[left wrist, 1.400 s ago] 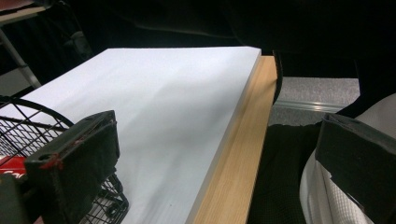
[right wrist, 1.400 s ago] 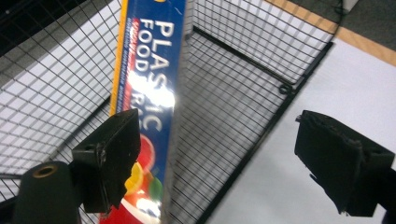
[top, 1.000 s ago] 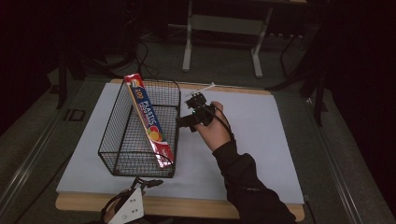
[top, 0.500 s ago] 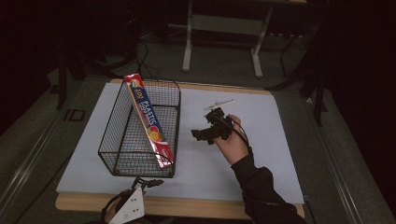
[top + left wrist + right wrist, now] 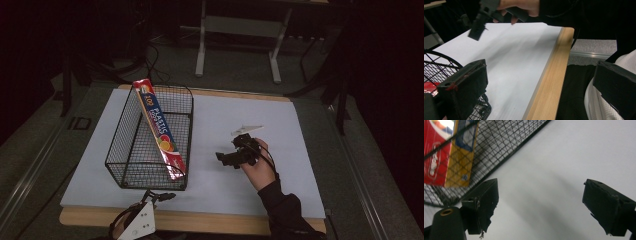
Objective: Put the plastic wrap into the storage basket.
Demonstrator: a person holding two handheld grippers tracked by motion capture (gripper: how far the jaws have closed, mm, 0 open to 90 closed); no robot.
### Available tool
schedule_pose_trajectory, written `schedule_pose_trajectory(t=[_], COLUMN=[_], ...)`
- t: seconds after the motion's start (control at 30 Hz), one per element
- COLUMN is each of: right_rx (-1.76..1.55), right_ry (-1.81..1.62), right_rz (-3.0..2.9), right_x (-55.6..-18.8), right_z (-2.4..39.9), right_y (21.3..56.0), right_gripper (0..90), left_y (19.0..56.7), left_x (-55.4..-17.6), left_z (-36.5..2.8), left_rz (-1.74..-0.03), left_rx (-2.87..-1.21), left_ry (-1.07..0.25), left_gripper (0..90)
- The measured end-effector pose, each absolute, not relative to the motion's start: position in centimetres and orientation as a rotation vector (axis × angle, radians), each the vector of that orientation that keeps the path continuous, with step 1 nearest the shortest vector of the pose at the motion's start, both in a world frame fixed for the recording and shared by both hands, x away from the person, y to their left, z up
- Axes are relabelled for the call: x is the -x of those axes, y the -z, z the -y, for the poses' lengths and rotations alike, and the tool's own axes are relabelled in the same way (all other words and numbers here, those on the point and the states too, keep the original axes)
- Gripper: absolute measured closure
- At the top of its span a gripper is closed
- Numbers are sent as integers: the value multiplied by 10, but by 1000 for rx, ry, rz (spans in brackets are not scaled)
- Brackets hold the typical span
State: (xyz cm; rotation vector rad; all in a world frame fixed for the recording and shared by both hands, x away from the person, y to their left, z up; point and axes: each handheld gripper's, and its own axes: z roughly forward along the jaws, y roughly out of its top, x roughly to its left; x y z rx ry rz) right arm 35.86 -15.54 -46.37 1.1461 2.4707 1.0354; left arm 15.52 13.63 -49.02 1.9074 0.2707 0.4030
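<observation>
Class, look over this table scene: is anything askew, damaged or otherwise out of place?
One thing stands out. The long box does not lie flat in the wire basket: it leans slantwise, with its top end poking above the far rim. The pads on the right gripper look frayed at the edges. Nothing is spilled on the table.

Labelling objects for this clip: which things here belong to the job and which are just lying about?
In the job:
- long box, leaning inside the wire basket
- right gripper, open, empty

Lying about:
- left gripper, open, at table edge
- metal stand behind table
</observation>
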Motion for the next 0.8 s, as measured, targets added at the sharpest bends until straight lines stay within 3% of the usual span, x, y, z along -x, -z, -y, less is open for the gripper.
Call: schedule_pose_trajectory(t=[0.37, 0.8], right_rx=[-1147, -1065], right_ry=[-1036, -1053], right_rz=[-2461, -2410], right_x=[-347, -343], right_z=[181, 183], right_y=[487, 501], right_gripper=[134, 137], left_y=[491, 490], left_x=[-155, -155], left_z=[-135, -136], left_rz=[-269, -260], left_rx=[-1912, -1914], left_ry=[-406, -392], left_gripper=[1, 2])
